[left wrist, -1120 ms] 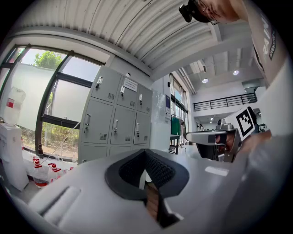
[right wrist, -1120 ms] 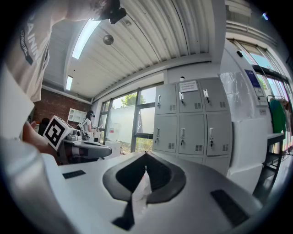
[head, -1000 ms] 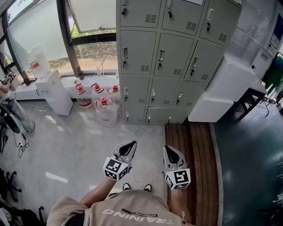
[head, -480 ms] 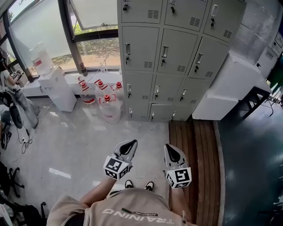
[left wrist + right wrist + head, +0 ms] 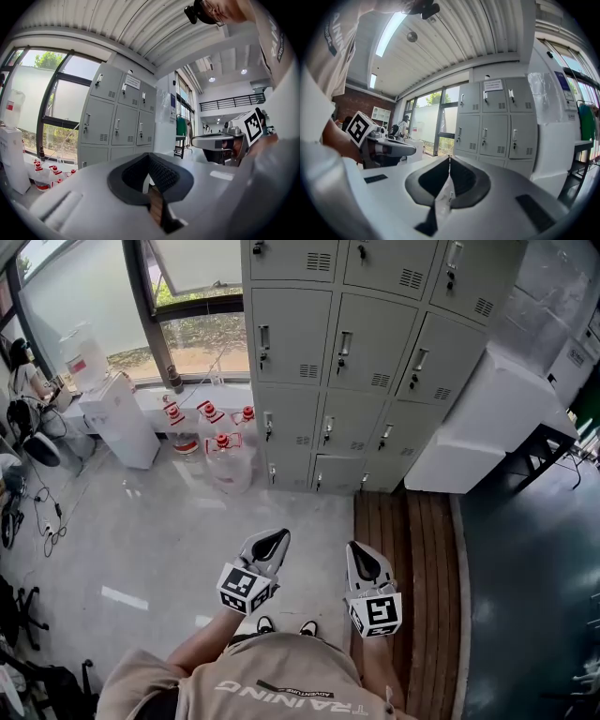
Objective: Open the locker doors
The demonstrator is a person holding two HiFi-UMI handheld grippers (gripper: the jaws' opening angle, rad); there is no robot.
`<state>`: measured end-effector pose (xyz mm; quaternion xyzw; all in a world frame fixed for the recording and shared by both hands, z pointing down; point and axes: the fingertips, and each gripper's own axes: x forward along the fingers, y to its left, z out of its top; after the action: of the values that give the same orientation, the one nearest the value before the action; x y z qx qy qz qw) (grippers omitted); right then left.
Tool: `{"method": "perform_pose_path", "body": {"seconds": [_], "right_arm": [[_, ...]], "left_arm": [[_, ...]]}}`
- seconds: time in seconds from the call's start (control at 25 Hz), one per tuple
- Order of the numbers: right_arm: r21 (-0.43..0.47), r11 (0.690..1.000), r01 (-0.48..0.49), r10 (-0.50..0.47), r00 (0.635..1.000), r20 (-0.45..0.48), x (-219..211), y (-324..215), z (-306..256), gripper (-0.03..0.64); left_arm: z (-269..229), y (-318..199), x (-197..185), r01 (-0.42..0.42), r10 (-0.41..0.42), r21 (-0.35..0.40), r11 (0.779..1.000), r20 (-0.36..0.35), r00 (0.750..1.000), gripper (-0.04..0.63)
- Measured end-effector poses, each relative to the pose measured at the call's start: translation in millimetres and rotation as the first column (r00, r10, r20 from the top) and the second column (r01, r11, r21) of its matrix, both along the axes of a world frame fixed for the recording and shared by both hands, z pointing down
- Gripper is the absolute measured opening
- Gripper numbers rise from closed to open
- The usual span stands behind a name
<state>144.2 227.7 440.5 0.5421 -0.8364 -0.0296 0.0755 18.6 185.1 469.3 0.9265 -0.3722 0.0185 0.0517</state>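
Lockers (image 5: 356, 362) across top centre of head view, grey, three columns wide, every door shut, handles and vents showing. Stood well apart from both grippers, with pale floor (image 5: 187, 540) between.

Held left gripper (image 5: 271, 540) at lower centre of head view, just left of right gripper (image 5: 357, 551), both pointing up the frame toward the doors.

Showed left fingers (image 5: 135, 176) closed tip to tip in left gripper view, gripping nothing. Showed right fingers (image 5: 464, 180) likewise pressed together and empty in right gripper view.

Placed lockers left of centre in left gripper view and right of centre in right gripper view, far beyond the fingertips in each.

Noted water jugs (image 5: 220, 460) with red caps at foot of lockers' left side, and white water dispenser (image 5: 117, 418) further left below window (image 5: 202, 338).

Noted white cabinet (image 5: 483, 418) against lockers' right side, and wooden planks (image 5: 403, 549) running down the frame beneath right gripper.

Caught toes of shoes (image 5: 265, 624) at bottom centre, below the grippers.
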Motion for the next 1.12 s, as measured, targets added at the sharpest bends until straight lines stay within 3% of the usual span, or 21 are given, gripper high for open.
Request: {"method": "perform_pose_path", "body": {"seconds": [0.32,0.6,1.12], "right_arm": [[0.011,0.999,0.053,-0.053,0.998,0.037,39.8,-34.4,0.8,0.011],[-0.012,0.995,0.095,-0.094,0.993,0.067,48.4,-69.2,13.8,0.011],[-0.01,0.998,0.063,-0.063,0.998,0.025,28.0,-210.9,-4.8,0.011]], "left_arm": [[-2.5,-25.9,31.0,0.064,-0.064,0.017,0.998,0.011,0.998,0.006],[18.6,-52.1,43.2,0.095,-0.094,-0.024,0.995,0.026,0.995,0.006],[7.0,-202.0,29.9,0.043,-0.043,0.0,0.999,-0.028,0.999,0.006]]}}
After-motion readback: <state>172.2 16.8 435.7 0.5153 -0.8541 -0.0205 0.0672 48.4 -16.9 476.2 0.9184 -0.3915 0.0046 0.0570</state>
